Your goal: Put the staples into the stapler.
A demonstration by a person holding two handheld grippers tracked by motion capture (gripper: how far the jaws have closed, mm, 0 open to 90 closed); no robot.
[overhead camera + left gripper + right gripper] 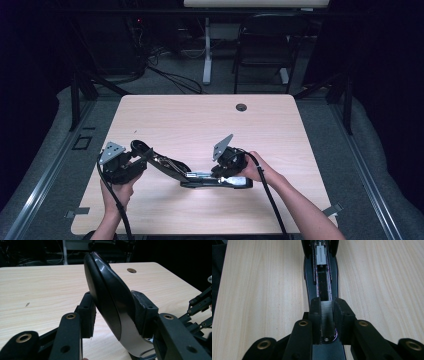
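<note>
High view shows a stapler (200, 176) opened on the table (200, 120), left gripper view has the left gripper (113, 315) clamped on its raised lid (107, 297), exposing the magazine, while right gripper view shows the right gripper (327, 315) pinching a staple strip (327, 317) over the channel

The desk (200, 120) is pale wood with a fine straight grain, and a small dark round grommet (241, 107) is set near its far edge. The stapler (200, 176) is glossy black; its opened lid (107, 297) shows a light grey band along the inner edge. Inside its channel sits a silver-grey pusher block (321, 255). The strip of staples (326, 320) is grey, ribbed with fine crosswise lines. The left gripper (131, 161) and right gripper (226, 167) are matt black, each topped with a grey plate, with brass-coloured rings at the joints of the jaws. The floor (50, 165) around is grey.
</note>
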